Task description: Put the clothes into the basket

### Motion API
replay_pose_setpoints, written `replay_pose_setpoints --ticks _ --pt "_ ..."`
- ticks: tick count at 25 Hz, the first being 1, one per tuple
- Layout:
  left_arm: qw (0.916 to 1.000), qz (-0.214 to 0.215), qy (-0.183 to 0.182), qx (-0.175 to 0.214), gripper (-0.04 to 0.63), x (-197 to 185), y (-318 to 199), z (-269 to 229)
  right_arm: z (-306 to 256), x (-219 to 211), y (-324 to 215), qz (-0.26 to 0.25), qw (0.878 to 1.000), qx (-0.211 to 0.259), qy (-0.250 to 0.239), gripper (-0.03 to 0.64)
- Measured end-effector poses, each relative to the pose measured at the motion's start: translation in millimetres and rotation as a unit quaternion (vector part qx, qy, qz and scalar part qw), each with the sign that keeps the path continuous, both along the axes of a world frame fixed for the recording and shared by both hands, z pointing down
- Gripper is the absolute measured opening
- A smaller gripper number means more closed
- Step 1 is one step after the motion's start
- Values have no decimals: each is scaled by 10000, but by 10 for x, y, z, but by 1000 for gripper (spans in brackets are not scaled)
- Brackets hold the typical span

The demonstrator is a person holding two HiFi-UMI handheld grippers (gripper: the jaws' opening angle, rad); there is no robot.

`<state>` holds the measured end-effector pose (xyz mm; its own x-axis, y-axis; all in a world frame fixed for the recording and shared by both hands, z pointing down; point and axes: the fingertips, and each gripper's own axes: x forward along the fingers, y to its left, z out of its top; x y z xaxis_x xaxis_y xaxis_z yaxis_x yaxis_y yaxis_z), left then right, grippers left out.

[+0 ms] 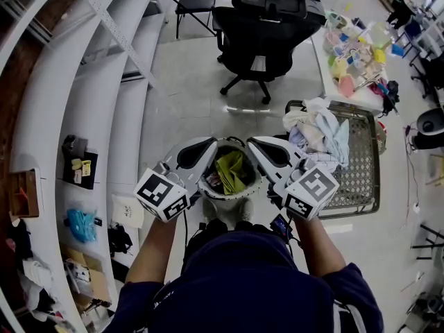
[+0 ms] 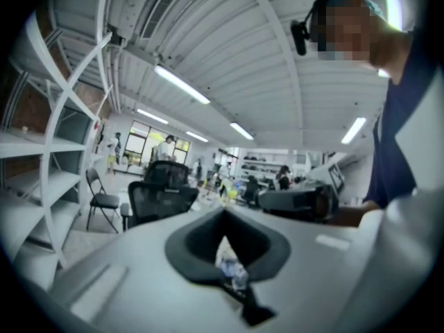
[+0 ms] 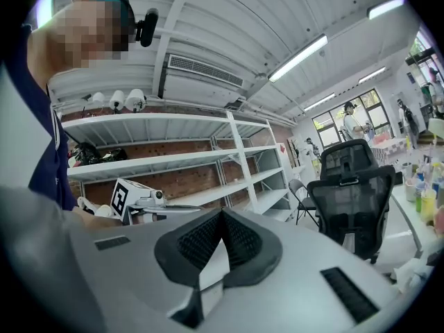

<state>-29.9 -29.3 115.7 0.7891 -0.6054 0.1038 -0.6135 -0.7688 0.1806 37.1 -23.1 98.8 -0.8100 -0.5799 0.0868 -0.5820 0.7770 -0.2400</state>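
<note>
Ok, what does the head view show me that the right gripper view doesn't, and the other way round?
Only the head view: the white basket with a green cloth inside, and the clothes pile on the mesh cart to its right. Only the right gripper view: close up, the fingers of the right gripper closed on a white edge, probably that basket's rim. Both: the black office chair, the white shelves and the left gripper.
</note>
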Motion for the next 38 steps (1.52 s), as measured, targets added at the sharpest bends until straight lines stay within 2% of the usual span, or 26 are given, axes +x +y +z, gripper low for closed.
replay_pose_setpoints --ticks 7,38 --pt "9999 -123 64 47 3 -31 -23 -15 -28 -5 13 -102 9999 2 55 6" --pt "9997 -44 34 -238 3 -47 -86 210 304 -124 -112 -150 9990 -386 165 6"
